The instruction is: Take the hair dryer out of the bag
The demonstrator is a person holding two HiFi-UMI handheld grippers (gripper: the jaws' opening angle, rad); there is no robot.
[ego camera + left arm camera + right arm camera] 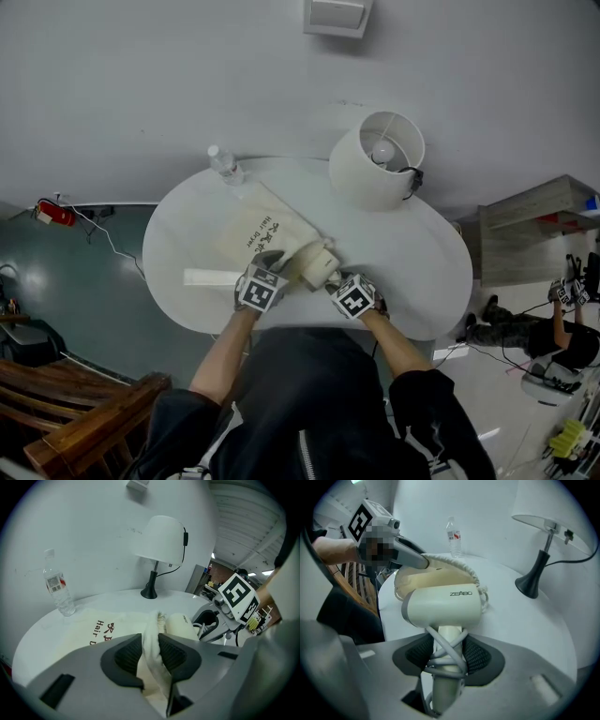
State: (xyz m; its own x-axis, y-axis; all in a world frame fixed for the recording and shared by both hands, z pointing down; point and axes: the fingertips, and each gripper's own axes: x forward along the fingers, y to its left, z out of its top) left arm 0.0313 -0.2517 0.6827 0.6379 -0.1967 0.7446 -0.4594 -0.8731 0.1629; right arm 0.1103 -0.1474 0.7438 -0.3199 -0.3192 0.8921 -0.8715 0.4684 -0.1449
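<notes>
A cream cloth bag printed "Hair Dryer" lies on the round white table. My left gripper is shut on a fold of the bag's rim and holds the mouth raised. The white hair dryer sits just in front of that mouth, its grey cord wound round the handle. My right gripper is shut on the handle, one pad on each side. In the head view the dryer lies between the two grippers, the right gripper at the table's near edge.
A clear water bottle stands at the far left of the table, beyond the bag. A white lamp with a black base stands at the far right. A flat white strip lies left of my left gripper. A wooden chair is at lower left.
</notes>
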